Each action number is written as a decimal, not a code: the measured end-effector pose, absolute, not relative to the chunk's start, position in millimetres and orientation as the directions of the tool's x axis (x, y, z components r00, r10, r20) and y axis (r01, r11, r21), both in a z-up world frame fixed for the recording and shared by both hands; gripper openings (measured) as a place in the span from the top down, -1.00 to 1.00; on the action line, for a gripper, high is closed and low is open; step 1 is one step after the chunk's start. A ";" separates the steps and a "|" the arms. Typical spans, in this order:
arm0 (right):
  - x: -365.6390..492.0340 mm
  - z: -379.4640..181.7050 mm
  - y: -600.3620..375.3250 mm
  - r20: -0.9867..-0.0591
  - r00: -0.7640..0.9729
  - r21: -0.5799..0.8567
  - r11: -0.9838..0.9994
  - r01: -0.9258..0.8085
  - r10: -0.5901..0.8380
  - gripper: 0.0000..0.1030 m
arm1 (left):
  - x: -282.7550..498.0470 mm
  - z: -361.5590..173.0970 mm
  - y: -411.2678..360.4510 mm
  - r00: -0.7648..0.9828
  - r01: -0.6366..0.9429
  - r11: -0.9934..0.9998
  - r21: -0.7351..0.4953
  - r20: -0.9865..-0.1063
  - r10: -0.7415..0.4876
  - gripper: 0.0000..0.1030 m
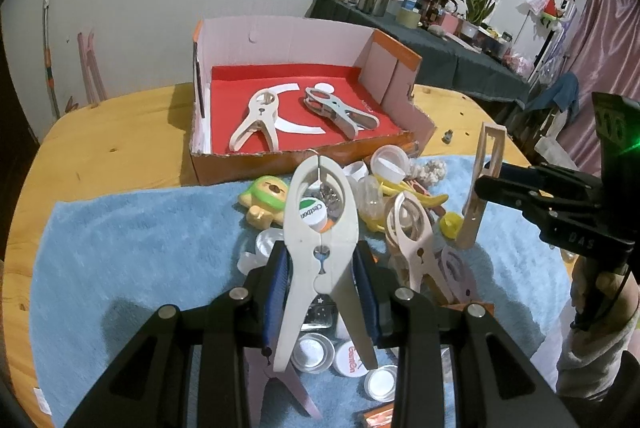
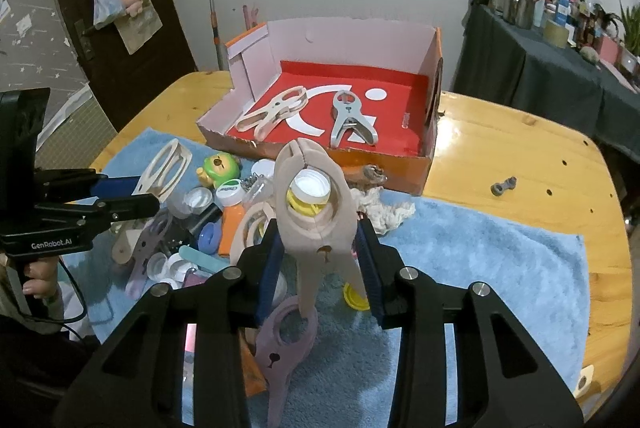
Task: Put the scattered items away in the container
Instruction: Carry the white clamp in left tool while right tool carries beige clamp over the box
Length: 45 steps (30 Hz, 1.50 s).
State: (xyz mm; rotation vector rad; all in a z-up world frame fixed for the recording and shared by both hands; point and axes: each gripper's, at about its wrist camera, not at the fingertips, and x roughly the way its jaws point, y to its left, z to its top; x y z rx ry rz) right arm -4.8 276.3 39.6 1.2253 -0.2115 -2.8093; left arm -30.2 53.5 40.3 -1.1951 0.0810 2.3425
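Left wrist view: left gripper (image 1: 322, 260) closed on a large white plastic clamp-style peg (image 1: 320, 224), held above the blue fluffy towel (image 1: 120, 248) and its heap of caps and toys, pointing toward the orange cardboard box with red floor (image 1: 304, 158), where a second white peg (image 1: 256, 122) and a grey metal-look peg (image 1: 340, 112) already lie. Right wrist view: right gripper (image 2: 320, 264) closed on a pale pink plastic peg (image 2: 312, 212), also above the towel, just before the box front wall. Possible trouble, as a judgement: smooth tapered handles sliding out between the pads; peg tip striking the low front wall if carried too low; two grippers meeting over one box.
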 end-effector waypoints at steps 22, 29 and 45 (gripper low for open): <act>-36.1 88.5 271.4 -0.684 -0.721 0.110 -0.993 0.042 -0.107 0.32 | -59.8 72.3 57.9 -0.533 -0.469 -0.871 -0.147 -0.739 0.412 0.32; -57.2 107.0 267.5 -0.670 -0.735 0.086 -0.994 0.065 -0.106 0.32 | -78.3 82.1 63.1 -0.543 -0.479 -0.867 -0.137 -0.730 0.415 0.32; -97.7 117.8 273.8 -0.670 -0.736 0.070 -0.995 0.072 -0.100 0.32 | -115.5 97.4 86.1 -0.556 -0.502 -0.856 -0.121 -0.713 0.427 0.32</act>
